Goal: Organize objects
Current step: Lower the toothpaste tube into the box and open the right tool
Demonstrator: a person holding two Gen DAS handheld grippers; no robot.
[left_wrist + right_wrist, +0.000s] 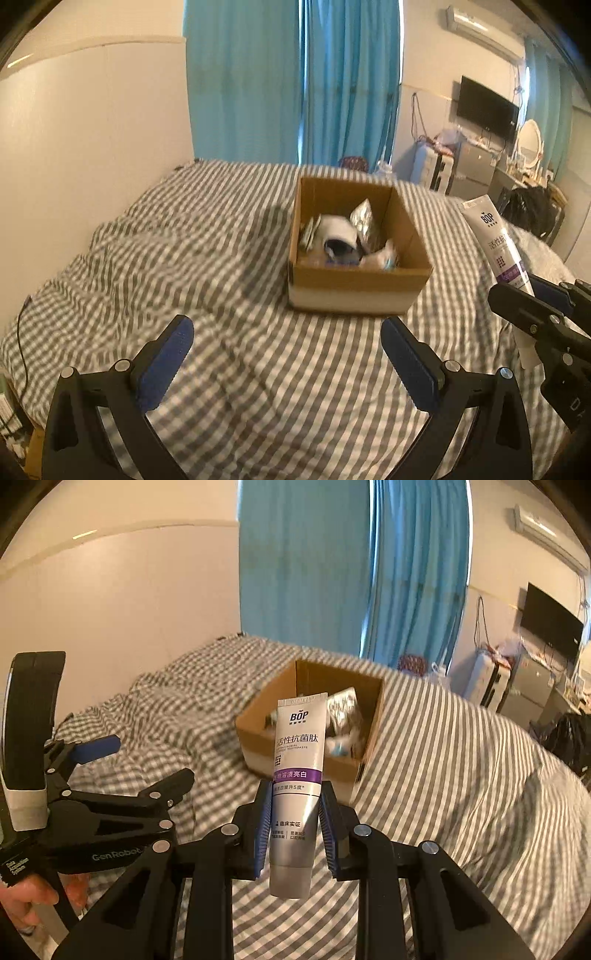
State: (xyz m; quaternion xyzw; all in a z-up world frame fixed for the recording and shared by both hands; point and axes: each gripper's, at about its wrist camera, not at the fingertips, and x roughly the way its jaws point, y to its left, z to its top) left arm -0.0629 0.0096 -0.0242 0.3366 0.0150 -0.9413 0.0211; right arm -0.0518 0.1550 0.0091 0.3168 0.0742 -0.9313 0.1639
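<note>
The right tongs (293,827) are clamped around a white and purple toothpaste tube (299,771), which stands nearly upright between the blue pads (261,834), cap end down and crimped end up, lifted clear of the bed (461,760). Beyond the tube sits an open cardboard box (354,284) on the grey-and-white striped bedcover, holding a jumble of small packets, one of them silvery foil (362,218); the rest are too blurred to name. The left tongs (286,358) hover spread wide and hold nothing, on the near side of the box and above the cover. Blue curtains (291,77) hang behind the bed, and a dark television (485,109) is mounted on the far wall.
</note>
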